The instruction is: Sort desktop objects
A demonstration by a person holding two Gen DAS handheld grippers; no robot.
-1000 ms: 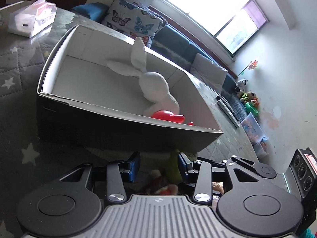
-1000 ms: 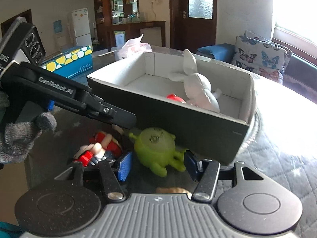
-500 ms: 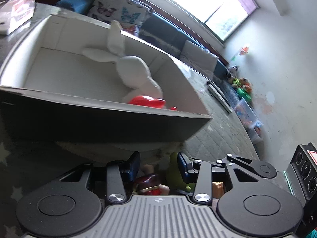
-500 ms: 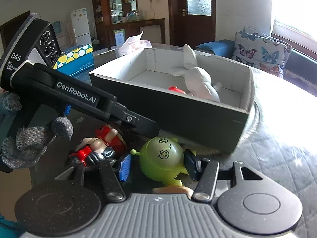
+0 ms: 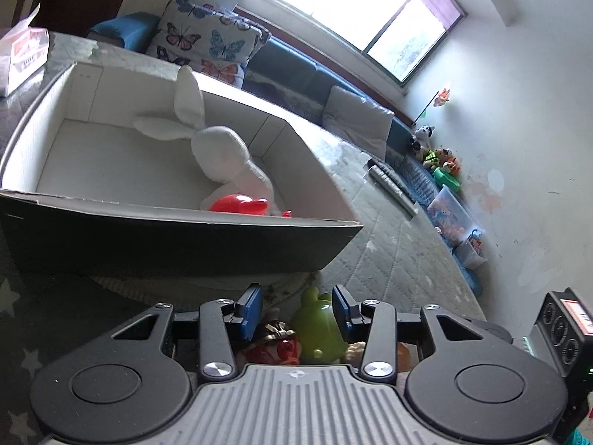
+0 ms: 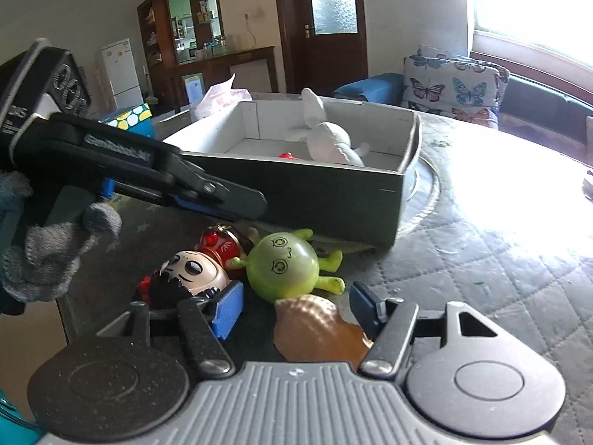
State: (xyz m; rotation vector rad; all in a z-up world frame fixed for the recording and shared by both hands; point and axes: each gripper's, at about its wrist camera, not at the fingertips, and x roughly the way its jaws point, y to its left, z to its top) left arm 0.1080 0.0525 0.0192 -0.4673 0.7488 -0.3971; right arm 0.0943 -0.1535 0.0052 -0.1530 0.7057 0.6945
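A dark box with a white inside [image 5: 178, 244] [image 6: 318, 193] holds a white plush rabbit [image 5: 226, 155] [image 6: 330, 141] and a red toy [image 5: 239, 204] [image 6: 285, 155]. In front of it on the table lie a green round alien toy [image 6: 283, 265] [image 5: 318, 328], a red-and-black doll figure [image 6: 196, 270] [image 5: 276, 345] and a tan seashell [image 6: 318, 330]. My left gripper [image 5: 296, 306] is open, low over the doll and green toy; it also shows in the right wrist view [image 6: 218, 200]. My right gripper [image 6: 296, 307] is open, with the shell and green toy between its fingers.
A tissue pack [image 5: 22, 55] lies beyond the box on the quilted grey tablecloth [image 5: 389, 252]. A blue dotted box [image 6: 128, 120] stands at the back left. A sofa with butterfly cushions [image 5: 207, 44] is behind the table. A dark remote-like bar [image 5: 391, 189] lies at the right.
Both grippers have drawn back and up from the box. In the right wrist view the seashell has come between my fingers and the doll's face now shows. Both stay open.
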